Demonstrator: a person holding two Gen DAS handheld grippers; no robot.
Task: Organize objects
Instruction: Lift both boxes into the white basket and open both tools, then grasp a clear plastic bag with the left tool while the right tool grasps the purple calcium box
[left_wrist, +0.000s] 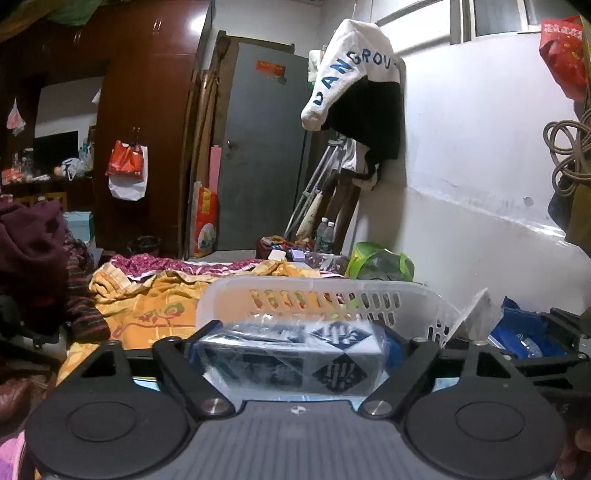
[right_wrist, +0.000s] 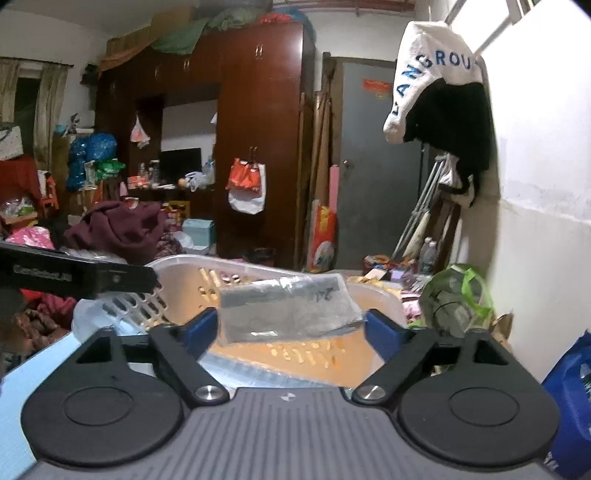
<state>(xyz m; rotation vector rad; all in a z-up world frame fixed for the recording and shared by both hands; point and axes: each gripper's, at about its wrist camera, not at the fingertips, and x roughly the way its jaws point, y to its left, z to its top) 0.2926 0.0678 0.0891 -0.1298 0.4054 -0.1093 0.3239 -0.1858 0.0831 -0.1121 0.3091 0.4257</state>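
A white slotted plastic basket (left_wrist: 295, 286) lies on the bed just ahead of both grippers. In the left wrist view a clear-wrapped box with blue and black diamond marks (left_wrist: 295, 354) sits between the wide-set fingers of my left gripper (left_wrist: 295, 343), in front of the basket wall; the pads do not visibly press on it. In the right wrist view a flat grey plastic-wrapped packet (right_wrist: 288, 310) hangs tilted over the basket (right_wrist: 122, 302), between the spread blue pads (right_wrist: 380, 332) of my right gripper (right_wrist: 291, 325), with a small gap on its right side. The left gripper's body (right_wrist: 74, 275) reaches in from the left.
The bed carries an orange patterned sheet (left_wrist: 147, 306) and a heap of maroon clothes (right_wrist: 118, 225). A green bag (right_wrist: 458, 295) and a blue bag (right_wrist: 569, 398) sit against the white wall on the right. A dark wardrobe (right_wrist: 258, 147) and a grey door (left_wrist: 266, 147) stand beyond.
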